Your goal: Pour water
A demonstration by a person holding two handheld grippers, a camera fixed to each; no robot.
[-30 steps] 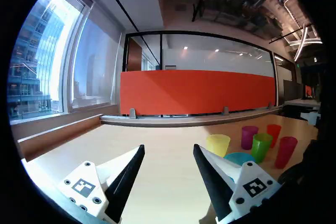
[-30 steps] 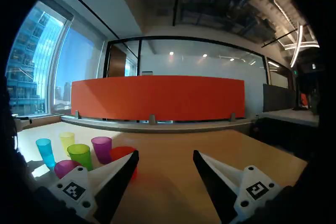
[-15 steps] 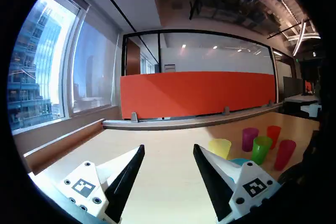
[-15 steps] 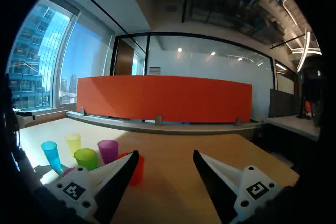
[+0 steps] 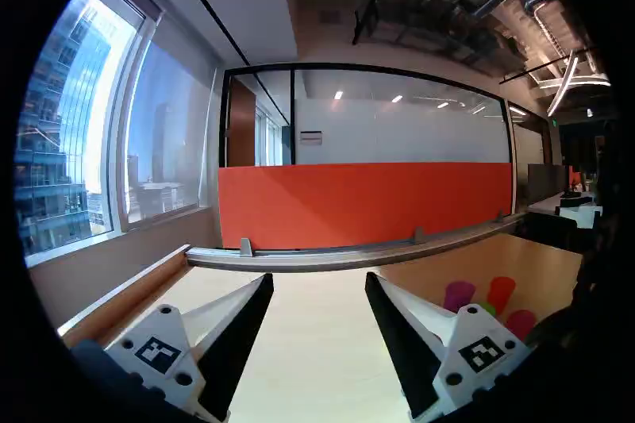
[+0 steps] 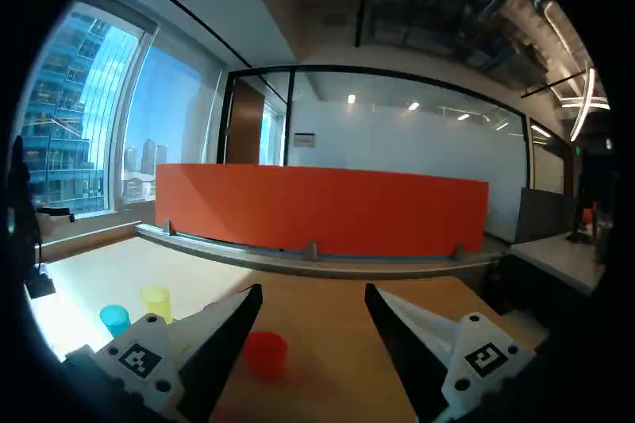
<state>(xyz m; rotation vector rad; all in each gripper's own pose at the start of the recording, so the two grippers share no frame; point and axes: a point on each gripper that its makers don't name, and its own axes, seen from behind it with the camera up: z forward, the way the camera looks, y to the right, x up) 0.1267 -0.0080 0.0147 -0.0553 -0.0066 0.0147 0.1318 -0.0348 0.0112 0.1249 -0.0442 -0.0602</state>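
My left gripper (image 5: 317,278) is open with nothing between its fingers, held above a light wooden table (image 5: 317,359). Low on the right, partly behind its right finger, stand a purple cup (image 5: 459,294), a red cup (image 5: 500,292) and a pink cup (image 5: 520,321). My right gripper (image 6: 312,290) is also open and holds nothing. A red cup (image 6: 265,354) stands on the table (image 6: 333,344) just below and left of its gap. A yellow cup (image 6: 156,302) and a blue cup (image 6: 115,317) stand farther left, past the left finger. All cups are upright; whether they contain anything is hidden.
An orange divider panel (image 5: 365,205) on a grey rail runs along the table's far edge (image 6: 317,209). Tall windows (image 5: 71,153) line the left side, with a wooden ledge (image 5: 127,292) below them. Another desk (image 6: 556,252) stands at the right.
Both views have risen and tipped up, so the cups sit lower and smaller; in the left gripper view several now hide behind the right finger. Both grippers stayed open.
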